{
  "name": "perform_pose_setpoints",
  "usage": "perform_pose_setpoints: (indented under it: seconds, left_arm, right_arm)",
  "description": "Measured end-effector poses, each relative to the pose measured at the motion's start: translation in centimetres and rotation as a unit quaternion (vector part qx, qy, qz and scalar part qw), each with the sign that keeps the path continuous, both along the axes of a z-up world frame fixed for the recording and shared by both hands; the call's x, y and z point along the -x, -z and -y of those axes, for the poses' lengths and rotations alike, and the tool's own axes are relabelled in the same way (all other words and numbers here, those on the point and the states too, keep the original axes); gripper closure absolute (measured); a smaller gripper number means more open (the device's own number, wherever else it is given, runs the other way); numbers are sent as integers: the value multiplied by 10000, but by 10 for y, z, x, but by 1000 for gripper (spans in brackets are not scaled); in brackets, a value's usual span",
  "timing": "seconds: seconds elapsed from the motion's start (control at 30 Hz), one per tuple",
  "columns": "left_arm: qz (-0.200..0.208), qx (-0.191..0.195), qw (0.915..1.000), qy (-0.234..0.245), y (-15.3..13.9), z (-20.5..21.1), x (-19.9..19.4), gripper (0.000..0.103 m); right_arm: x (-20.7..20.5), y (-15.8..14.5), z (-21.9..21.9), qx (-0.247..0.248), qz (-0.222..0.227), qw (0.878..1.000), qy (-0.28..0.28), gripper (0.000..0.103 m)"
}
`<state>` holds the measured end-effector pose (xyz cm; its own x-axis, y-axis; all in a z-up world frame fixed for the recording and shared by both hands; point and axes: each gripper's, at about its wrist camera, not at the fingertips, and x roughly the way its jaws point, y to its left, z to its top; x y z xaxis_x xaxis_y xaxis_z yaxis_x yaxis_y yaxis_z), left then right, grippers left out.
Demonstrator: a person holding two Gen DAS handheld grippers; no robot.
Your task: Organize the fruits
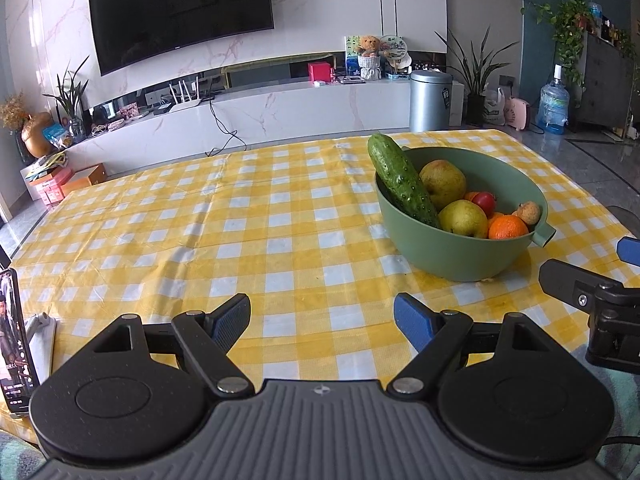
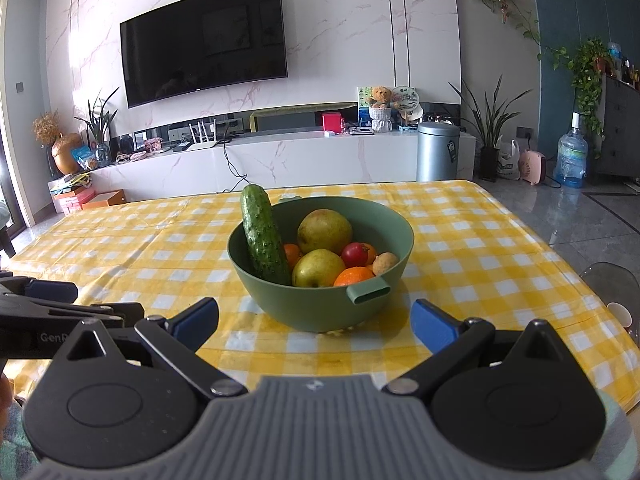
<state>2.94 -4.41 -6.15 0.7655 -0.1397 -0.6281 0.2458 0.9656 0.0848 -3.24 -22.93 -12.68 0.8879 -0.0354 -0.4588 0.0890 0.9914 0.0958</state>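
Where the checked cloth (image 2: 480, 240) covers the table, a green bowl (image 2: 320, 304) stands holding a cucumber (image 2: 264, 240) propped on its rim, two pears (image 2: 324, 230), oranges (image 2: 354, 276) and a red fruit (image 2: 354, 253). The right gripper (image 2: 314, 322) sits just before the bowl, fingers apart, empty. The left gripper (image 1: 322, 318), beside it, is likewise spread and empty.
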Motion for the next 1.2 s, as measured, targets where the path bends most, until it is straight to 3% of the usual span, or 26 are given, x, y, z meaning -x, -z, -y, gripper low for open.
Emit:
perform_pose_setpoints:
  seconds: [1.2]
  left_arm:
    - [16, -2, 10000, 1, -5, -2, 0, 8]
  right_arm:
    - [0, 3, 2, 18, -48, 10000, -4, 4]
